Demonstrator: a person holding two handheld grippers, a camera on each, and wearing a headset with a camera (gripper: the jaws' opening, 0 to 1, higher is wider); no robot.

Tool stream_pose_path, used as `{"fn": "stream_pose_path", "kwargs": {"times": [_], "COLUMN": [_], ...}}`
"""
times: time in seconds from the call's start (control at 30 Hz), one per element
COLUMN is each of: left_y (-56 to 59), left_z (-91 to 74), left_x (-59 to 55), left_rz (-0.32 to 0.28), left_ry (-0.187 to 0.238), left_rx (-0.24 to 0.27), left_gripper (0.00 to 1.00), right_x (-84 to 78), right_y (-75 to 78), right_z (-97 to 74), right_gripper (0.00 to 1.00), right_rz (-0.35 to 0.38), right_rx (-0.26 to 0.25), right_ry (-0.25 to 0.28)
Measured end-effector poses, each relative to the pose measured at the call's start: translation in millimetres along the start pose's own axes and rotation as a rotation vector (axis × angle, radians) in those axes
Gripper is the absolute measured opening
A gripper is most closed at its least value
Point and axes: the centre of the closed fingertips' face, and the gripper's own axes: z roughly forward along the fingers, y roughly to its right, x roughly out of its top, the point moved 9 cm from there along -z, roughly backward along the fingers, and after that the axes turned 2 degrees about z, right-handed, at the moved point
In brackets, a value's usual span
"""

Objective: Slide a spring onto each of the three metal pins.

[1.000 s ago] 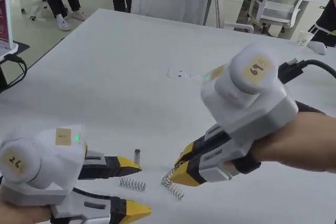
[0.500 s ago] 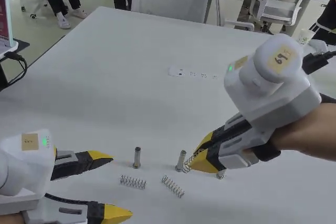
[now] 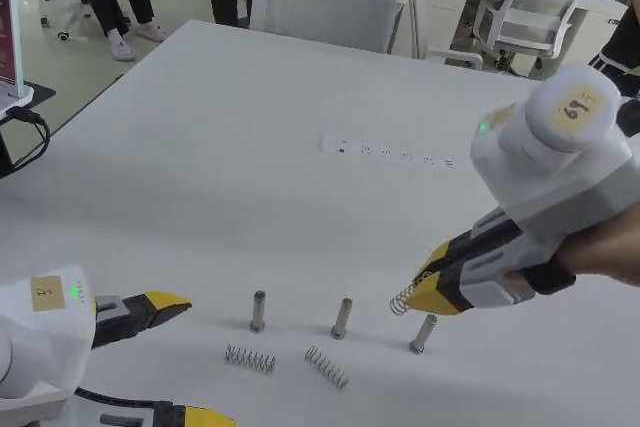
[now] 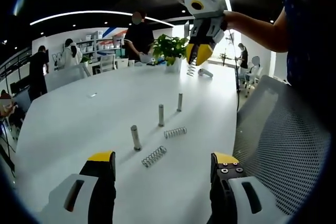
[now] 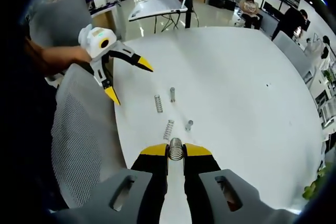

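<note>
Three short metal pins stand upright in a row on the white table: left pin (image 3: 258, 310), middle pin (image 3: 342, 317), right pin (image 3: 423, 333). All three are bare. Two springs lie flat in front of them (image 3: 250, 358) (image 3: 327, 367). My right gripper (image 3: 425, 292) hovers just above and left of the right pin, shut on a third spring (image 3: 402, 298), seen end-on between its yellow tips (image 5: 175, 149). My left gripper (image 3: 190, 359) stands open at the lower left, nothing between its jaws (image 4: 164, 158). From it the pins (image 4: 161, 114) and loose springs (image 4: 154, 156) lie ahead.
A small white strip with dark marks (image 3: 385, 149) lies mid-table. Grey mesh chairs (image 3: 325, 9) stand at the far edge, people sit beyond. A chair back (image 4: 273, 129) is close beside the left gripper.
My right gripper has risen and moved right with a spring in it, uncovering the middle and right pins. The left gripper has drawn back to the left.
</note>
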Motion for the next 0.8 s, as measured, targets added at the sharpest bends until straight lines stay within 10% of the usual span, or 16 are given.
{"fn": "stream_pose_path", "kwargs": {"times": [0.8], "left_y": [-1.6], "left_z": [-0.6], "left_x": [0.1], "left_rz": [-0.015], "left_ry": [0.001], "left_rx": [0.011], "left_gripper": [0.71], "right_x": [-33.4], "right_y": [49.5], "right_z": [30.9], "right_gripper": [0.08], "right_rz": [0.03], "right_rx": [-0.061], "right_ry": [-0.211]}}
